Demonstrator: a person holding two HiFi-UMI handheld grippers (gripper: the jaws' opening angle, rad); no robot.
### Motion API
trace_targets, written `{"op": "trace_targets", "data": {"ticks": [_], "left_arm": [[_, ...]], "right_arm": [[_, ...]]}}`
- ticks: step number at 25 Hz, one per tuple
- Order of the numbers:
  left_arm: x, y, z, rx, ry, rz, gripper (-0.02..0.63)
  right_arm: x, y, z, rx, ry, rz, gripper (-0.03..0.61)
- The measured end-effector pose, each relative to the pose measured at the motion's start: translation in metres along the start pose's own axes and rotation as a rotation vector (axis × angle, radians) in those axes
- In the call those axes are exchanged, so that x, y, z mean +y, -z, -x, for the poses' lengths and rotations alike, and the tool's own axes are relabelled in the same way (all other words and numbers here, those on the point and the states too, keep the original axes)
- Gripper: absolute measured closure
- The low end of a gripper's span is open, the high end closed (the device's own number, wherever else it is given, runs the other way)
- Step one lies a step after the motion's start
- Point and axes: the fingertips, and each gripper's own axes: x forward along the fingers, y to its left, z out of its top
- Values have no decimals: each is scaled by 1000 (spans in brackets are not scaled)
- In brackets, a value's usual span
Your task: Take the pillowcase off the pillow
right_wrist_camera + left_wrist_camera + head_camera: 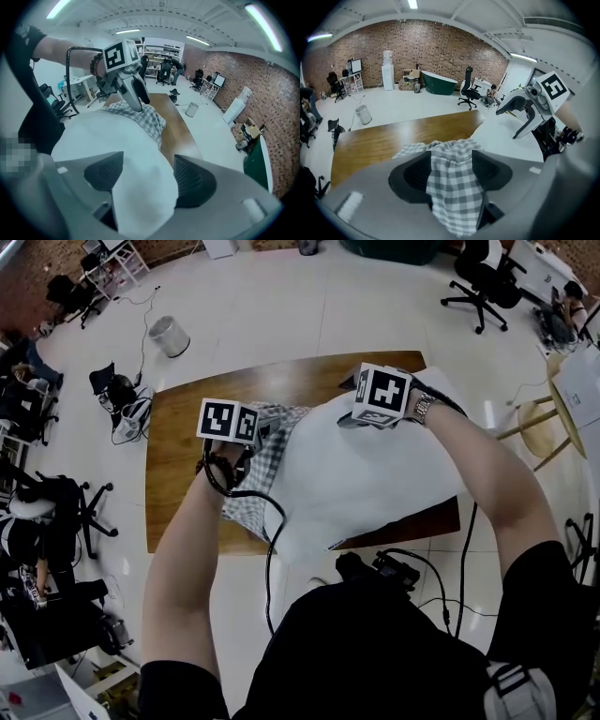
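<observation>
Pillowcase (255,465) and pillow share a brown wooden table (183,437), the largest thing in the head view, which stands on a pale glossy floor. The white pillow (375,474) lies over the table's 3 o'clock half, and its 6 o'clock corner reaches the near edge. Most of the pillow is bare. The grey-and-white checked pillowcase is bunched against the pillow's 9 o'clock end, crumpled on the wood. Whether it still wraps that end cannot be told.

The left gripper (451,158) is down at the pillowcase's 12 o'clock edge. Its jaws stand wide, and a fold of the checked cloth lies loose between the pads, trailing back over the gripper's body. The right gripper (148,161) sits at the pillow's 12 o'clock edge. Its jaws are also wide, and a bulge of bare white pillow fills the gap between them.

On the floor at the table's 11 o'clock stands a small round bin (170,336). A black office chair (483,282) is at 1 o'clock.
</observation>
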Motion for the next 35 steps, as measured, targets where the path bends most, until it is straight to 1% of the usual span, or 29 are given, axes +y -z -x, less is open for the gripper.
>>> {"op": "trace_targets", "data": {"ticks": [3, 4, 7, 9, 10, 11, 13, 14, 15, 17, 21, 26, 31, 35], "left_arm": [[17, -1, -19, 49, 19, 76, 327], [23, 0, -24, 66, 18, 95, 327], [38, 5, -40, 125, 17, 129, 328], [43, 9, -53, 168, 27, 136, 340], [46, 10, -59, 185, 29, 135, 360], [49, 9, -64, 196, 26, 129, 405], [59, 6, -67, 204, -2, 107, 545], [66, 4, -66, 203, -28, 92, 594], [74, 2, -64, 198, -59, 80, 595], [90, 0, -56, 176, -121, 77, 598], [123, 3, -33, 136, -217, 97, 600], [165, 16, 9, 128, -345, 85, 600], [194, 33, 46, 122, -428, 126, 600], [214, 43, 67, 105, -492, 141, 600]], "right_arm": [[-14, 5, -14, -3, -82, -32, 212], [-16, 8, -18, -1, -112, -50, 210], [-20, 16, -32, 8, -201, -106, 210], [-19, 23, -40, 16, -259, -124, 219], [-18, 26, -42, 19, -283, -125, 240], [-18, 28, -44, 23, -302, -120, 286], [-18, 29, -44, 34, -320, -99, 428], [-19, 28, -41, 39, -318, -85, 487], [-19, 28, -37, 41, -312, -72, 532], [-20, 29, -26, 35, -296, -49, 555], [-19, 32, -5, 13, -258, -32, 558], [-24, 40, 14, 38, -181, -34, 558], [-42, 64, 21, 61, -82, -45, 552], [-56, 74, 17, 68, -27, -70, 545]]}}
